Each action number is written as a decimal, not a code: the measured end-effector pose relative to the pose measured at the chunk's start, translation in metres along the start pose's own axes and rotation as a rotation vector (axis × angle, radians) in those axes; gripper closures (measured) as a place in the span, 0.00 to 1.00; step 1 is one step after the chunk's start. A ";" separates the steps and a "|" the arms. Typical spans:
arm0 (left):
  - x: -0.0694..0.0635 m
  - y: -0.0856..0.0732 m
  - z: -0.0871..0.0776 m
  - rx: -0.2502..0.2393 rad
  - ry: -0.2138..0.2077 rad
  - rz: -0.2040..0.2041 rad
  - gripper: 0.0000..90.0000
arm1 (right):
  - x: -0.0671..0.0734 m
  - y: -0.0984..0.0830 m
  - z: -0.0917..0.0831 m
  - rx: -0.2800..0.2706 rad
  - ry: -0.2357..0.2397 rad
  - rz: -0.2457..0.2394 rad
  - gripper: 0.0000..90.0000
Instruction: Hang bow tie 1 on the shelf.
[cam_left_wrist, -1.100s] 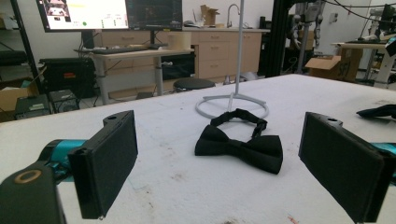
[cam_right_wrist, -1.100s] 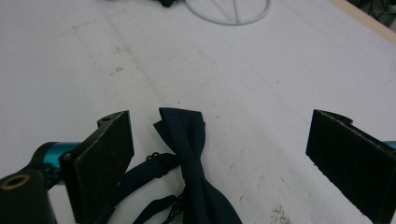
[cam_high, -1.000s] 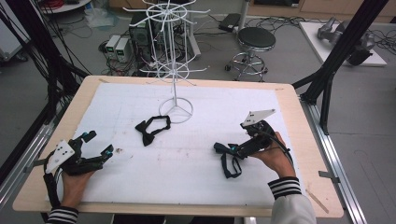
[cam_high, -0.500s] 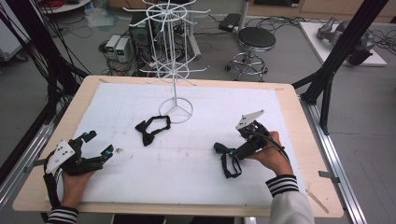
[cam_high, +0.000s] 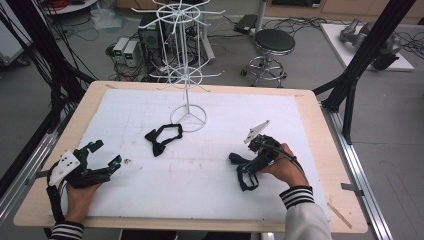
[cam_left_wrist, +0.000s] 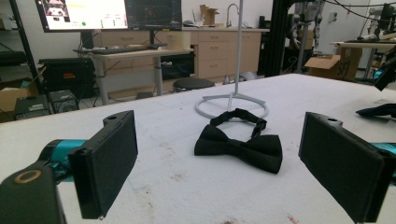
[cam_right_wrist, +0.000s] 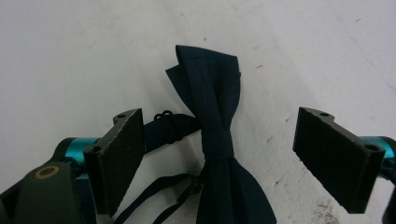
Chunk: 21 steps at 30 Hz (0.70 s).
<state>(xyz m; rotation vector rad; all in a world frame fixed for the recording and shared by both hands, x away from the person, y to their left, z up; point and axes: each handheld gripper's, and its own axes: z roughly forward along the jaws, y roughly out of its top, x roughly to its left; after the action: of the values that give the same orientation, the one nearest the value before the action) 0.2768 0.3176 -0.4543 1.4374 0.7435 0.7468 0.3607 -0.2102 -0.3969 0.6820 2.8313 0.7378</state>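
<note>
Two bow ties lie on the white-covered worktop (cam_high: 300, 130) in the high view. One black bow tie (cam_high: 162, 139) sits just in front of the ring base of a white wire rack (cam_high: 187, 75), well apart from both hands. The other, a dark navy bow tie (cam_high: 243, 172), lies under the right tool (cam_high: 248, 165), which the right hand (cam_high: 280, 167) tips down over it. The left tool (cam_high: 102, 159) rests low at the near left edge, held by the left hand (cam_high: 82, 192), its jaws spread with nothing between them.

From the left gripper view, the left tool (cam_left_wrist: 219, 158) has both pads wide apart and bare; the black bow tie (cam_left_wrist: 240, 144) lies flat beyond them with its strap looped toward the rack base (cam_left_wrist: 231, 105).

Seen in the right gripper view, the right tool (cam_right_wrist: 219, 158) straddles the navy bow tie (cam_right_wrist: 212, 130), whose knot sits between the pads. The jaws have just been closing in on it, yet both pads stand clear of the cloth, so nothing is gripped. The tie's strap (cam_right_wrist: 170, 128) runs just beside the left pad.
</note>
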 end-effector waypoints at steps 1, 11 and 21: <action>0.000 0.000 0.000 0.000 0.000 0.000 0.13 | 0.000 0.000 0.001 0.008 0.003 -0.003 0.20; 0.000 0.000 0.000 0.000 0.000 0.000 0.13 | 0.001 0.001 0.010 0.086 0.018 -0.028 0.31; 0.000 0.000 0.000 0.000 -0.001 0.000 0.13 | 0.000 0.001 0.013 0.130 0.019 -0.060 0.50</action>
<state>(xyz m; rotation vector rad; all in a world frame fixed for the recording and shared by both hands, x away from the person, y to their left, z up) 0.2769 0.3176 -0.4544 1.4374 0.7424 0.7461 0.3647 -0.2038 -0.4079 0.6083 2.9227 0.5576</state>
